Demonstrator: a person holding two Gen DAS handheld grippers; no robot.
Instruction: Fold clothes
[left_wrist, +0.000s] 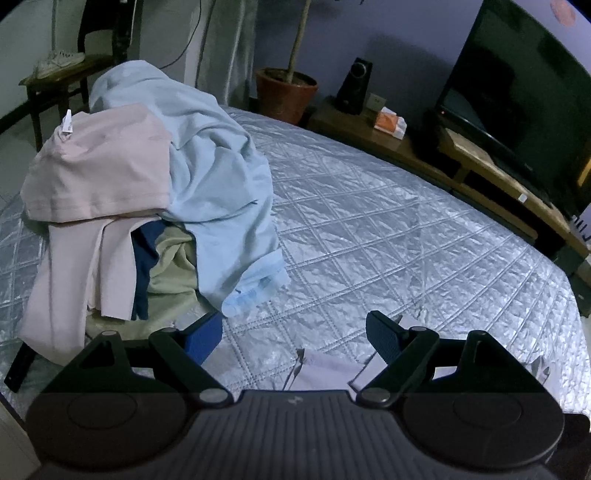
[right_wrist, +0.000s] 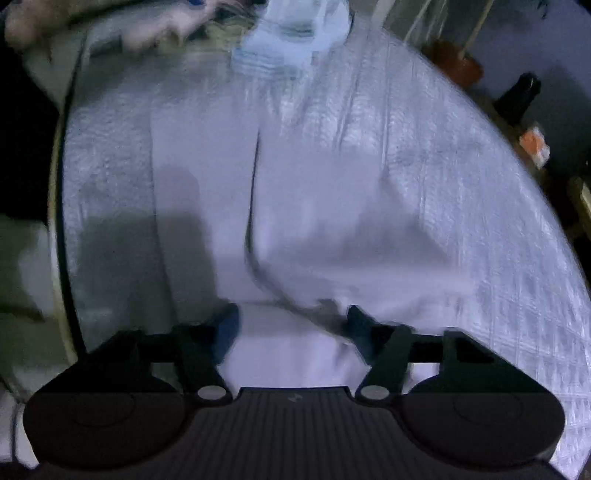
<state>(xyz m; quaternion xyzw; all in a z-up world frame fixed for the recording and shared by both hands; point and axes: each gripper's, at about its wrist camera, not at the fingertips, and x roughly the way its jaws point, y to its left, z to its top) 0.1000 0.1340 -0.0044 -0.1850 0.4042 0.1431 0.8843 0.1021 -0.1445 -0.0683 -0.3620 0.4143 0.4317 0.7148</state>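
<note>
Left gripper (left_wrist: 295, 339) spread — clothes pile (left_wrist: 155, 206), right-view blurred

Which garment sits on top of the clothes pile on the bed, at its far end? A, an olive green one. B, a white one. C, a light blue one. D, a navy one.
C: in the left wrist view the light blue garment drapes over the top of the pile, with the navy piece and the olive piece tucked underneath.
</note>
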